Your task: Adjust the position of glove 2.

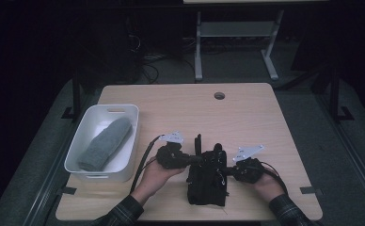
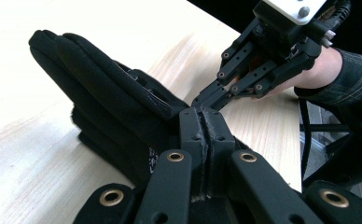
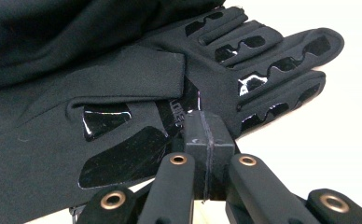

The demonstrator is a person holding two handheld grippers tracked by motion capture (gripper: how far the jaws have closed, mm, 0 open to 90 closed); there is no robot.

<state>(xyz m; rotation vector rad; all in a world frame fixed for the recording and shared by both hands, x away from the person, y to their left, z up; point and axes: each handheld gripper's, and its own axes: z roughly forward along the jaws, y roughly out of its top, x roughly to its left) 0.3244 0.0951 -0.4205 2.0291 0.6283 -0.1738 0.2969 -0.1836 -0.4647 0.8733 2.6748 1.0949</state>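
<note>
The black gloves [image 1: 207, 176] lie near the table's [image 1: 246, 113] front edge. The left gripper [image 1: 200, 159] and right gripper [image 1: 227, 170] meet over them, each clamped on glove fabric. Bare tabletop stretches beyond; a white bin [image 1: 79, 141] holding a grey towel roll [image 1: 105, 143] sits at the left edge.

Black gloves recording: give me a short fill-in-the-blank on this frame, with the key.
1. The black gloves lie on the ____ table.
2. The white bin holds a rolled ____ towel.
3. The left tongs and right tongs both have their jaws ____.

Missing words: wooden; grey; shut
</note>
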